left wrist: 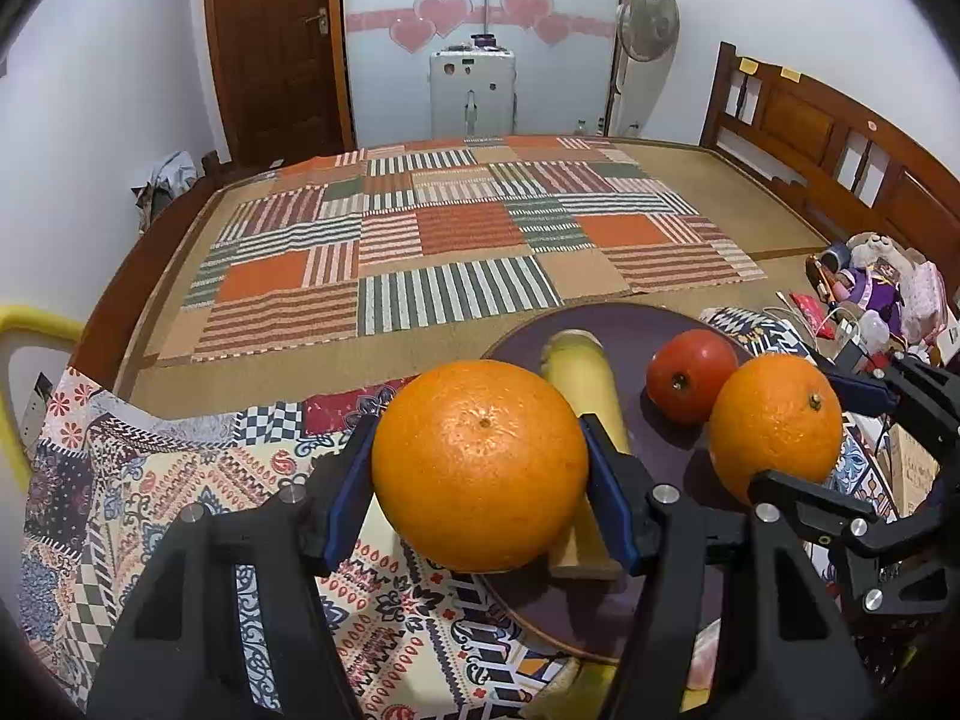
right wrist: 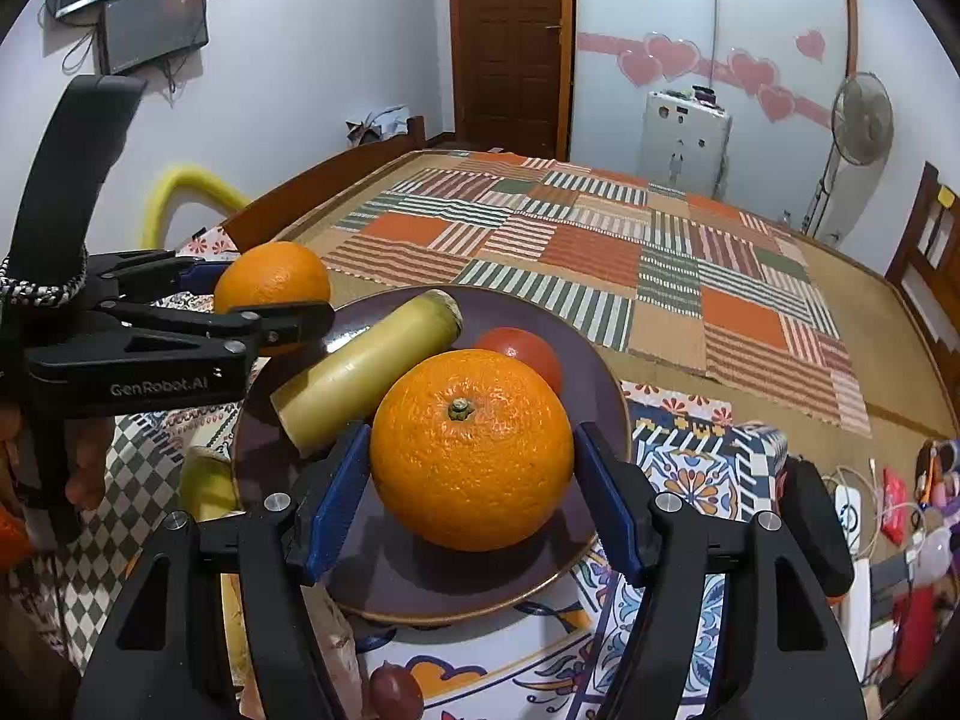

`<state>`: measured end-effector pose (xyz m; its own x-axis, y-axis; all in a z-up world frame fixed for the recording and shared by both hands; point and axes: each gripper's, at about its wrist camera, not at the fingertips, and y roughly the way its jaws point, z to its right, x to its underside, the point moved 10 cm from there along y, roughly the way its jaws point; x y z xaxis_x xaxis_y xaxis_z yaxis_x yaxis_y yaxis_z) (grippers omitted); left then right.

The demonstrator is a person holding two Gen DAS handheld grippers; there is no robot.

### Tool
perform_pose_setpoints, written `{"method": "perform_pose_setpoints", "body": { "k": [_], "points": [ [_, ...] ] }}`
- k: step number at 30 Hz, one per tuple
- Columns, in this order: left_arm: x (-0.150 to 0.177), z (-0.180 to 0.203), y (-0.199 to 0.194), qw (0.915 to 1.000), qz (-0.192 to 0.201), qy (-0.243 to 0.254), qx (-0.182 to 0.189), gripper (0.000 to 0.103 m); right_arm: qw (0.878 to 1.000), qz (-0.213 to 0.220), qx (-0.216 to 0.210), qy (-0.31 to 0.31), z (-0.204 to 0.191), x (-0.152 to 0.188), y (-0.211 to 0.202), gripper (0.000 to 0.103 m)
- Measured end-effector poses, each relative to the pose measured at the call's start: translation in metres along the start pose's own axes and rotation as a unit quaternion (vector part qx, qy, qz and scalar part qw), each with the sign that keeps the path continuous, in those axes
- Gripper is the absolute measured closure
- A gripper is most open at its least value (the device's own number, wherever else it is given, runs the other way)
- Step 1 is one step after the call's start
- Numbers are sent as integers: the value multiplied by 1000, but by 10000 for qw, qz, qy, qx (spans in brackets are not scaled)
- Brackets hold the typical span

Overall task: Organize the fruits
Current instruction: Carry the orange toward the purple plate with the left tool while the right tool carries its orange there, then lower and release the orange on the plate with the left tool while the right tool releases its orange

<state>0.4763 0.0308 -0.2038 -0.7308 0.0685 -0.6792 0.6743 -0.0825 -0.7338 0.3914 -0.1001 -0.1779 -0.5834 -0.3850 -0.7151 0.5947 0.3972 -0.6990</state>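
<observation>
My left gripper (left wrist: 480, 468) clamps a big orange (left wrist: 480, 465) — both blue pads (left wrist: 345, 492) press its sides, navel end facing the camera. It hangs at the near-left edge of the dark purple plate (left wrist: 624, 330), partly over the patterned cloth (left wrist: 180, 480).

My right gripper (right wrist: 471, 468) clamps a second orange (right wrist: 472, 449), green stem stub up, pads tight on both sides. This one sits over the plate's (right wrist: 600, 372) near half; whether it touches the plate surface I cannot tell. From the left wrist view the same orange (left wrist: 776, 426) shows at the plate's right edge with the right gripper's (left wrist: 798, 438) black fingers around it. From the right wrist view the left gripper (right wrist: 264, 294) comes in from the left, carrying its orange (right wrist: 273, 279) just past the plate's rim.

On the plate: a pale yellow-green stalk piece, sugarcane-like (right wrist: 366, 372), lying diagonally — and a red tomato-like fruit (right wrist: 525, 351) behind the right-hand orange, near the stalk's far end. In the left view the stalk (left wrist: 579, 384) runs behind my held orange, and the red fruit (left wrist: 690, 375) is just beside the other orange.

Off the plate, lower left in the right view: another greenish stalk piece (right wrist: 204, 483) and a small dark red fruit (right wrist: 395, 690) on the cloth. Striped patchwork mat (left wrist: 456, 240) covers the wooden bed platform beyond.
</observation>
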Motion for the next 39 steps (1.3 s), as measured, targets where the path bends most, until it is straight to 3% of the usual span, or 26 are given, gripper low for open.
{"method": "perform_pose_setpoints", "body": {
  "k": [14,22,27,32,39],
  "points": [
    [7,15,3,9994,-175,-17,312,39,9999,99,137,12,6,-14,4,38],
    [10,12,2,9986,-227,-186,433,38,9998,-122,115,-138,0,0,9,38],
    [12,8,1,9991,-195,-195,332,37,9997,-170,110,-150,0,3,10,37],
    [12,15,-3,9997,-132,115,154,36,9997,-192,90,-91,0,4,9,37],
    [16,14,-15,9998,-73,110,171,34,9993,-234,226,-194,-4,8,5,36]
  ]
}}
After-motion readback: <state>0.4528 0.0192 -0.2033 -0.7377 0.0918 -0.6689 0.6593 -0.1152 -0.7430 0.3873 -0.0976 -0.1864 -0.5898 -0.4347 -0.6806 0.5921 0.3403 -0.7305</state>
